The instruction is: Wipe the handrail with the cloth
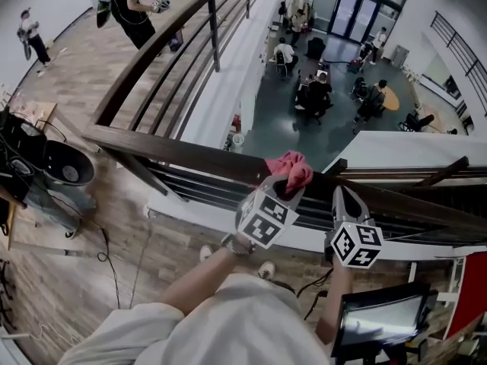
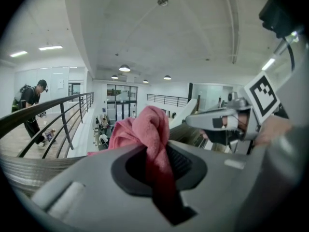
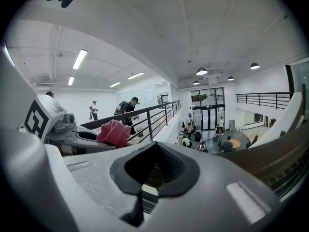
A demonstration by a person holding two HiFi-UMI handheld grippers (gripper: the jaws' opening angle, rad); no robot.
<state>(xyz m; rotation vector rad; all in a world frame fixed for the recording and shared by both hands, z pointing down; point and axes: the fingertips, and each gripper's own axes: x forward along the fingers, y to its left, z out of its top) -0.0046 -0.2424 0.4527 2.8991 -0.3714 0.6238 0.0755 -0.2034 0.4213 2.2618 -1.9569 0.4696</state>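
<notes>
The dark wooden handrail (image 1: 175,149) crosses the head view from left to right. A pink cloth (image 1: 292,168) sits bunched on top of it, and my left gripper (image 1: 284,182) is shut on the cloth. In the left gripper view the cloth (image 2: 150,129) rises out of the pinched jaws of the left gripper (image 2: 155,164), with the rail (image 2: 24,170) below. My right gripper (image 1: 344,198) rests just right of the cloth, over the rail, shut and empty. The right gripper view shows its jaws closed on nothing (image 3: 147,175), with the cloth (image 3: 114,132) to the left and the rail (image 3: 273,153) to the right.
Beyond the rail is a drop to a lower floor (image 1: 335,120) with seated people. A second railing (image 1: 163,44) runs away at upper left, where a person (image 1: 137,6) stands. A black round bin (image 1: 68,164) and cables lie at left. A monitor (image 1: 380,319) is at lower right.
</notes>
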